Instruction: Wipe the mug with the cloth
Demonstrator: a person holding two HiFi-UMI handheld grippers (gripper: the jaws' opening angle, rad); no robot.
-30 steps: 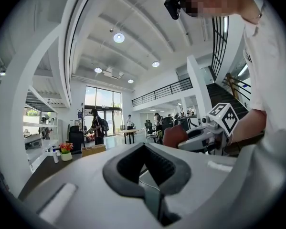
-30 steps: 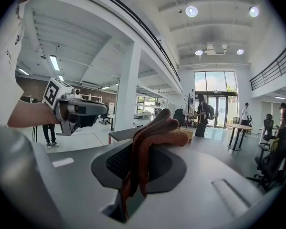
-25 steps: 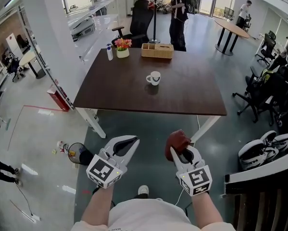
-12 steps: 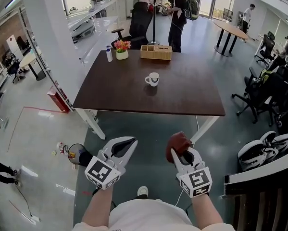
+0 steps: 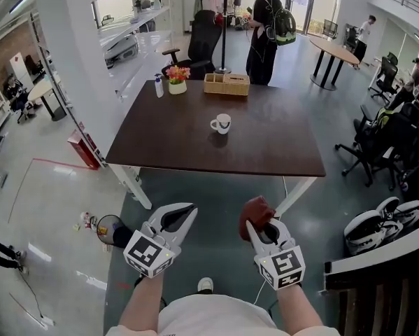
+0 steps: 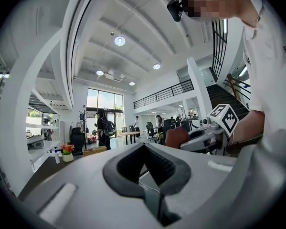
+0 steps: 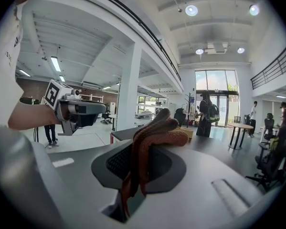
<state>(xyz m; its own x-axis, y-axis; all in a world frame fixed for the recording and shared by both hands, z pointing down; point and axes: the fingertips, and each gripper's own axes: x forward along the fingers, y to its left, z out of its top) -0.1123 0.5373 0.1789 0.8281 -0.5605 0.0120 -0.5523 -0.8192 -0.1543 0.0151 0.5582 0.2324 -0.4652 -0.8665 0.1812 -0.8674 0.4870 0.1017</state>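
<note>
A white mug [image 5: 222,123] stands near the middle of the dark brown table [image 5: 167,145], well ahead of both grippers. My right gripper [image 5: 257,222] hangs over the floor in front of the table, shut on a bunched reddish-brown cloth [image 5: 257,209]. In the right gripper view that cloth [image 7: 158,131] bulges out between the pads of the right gripper [image 7: 143,162]. My left gripper [image 5: 187,210] is held level beside it, jaws together with nothing between them. The left gripper [image 6: 145,152] sees the cloth [image 6: 175,136] to its right.
At the table's far edge stand a wicker box [image 5: 226,84], a flower pot [image 5: 176,79] and a spray bottle [image 5: 159,87]. A person with a backpack [image 5: 268,26] and an office chair [image 5: 202,37] are behind the table. More chairs [image 5: 377,145] stand to the right.
Both grippers keep their pose, the right still holding the cloth. The table and mug sit slightly lower in the head view. The person behind the table has shifted.
</note>
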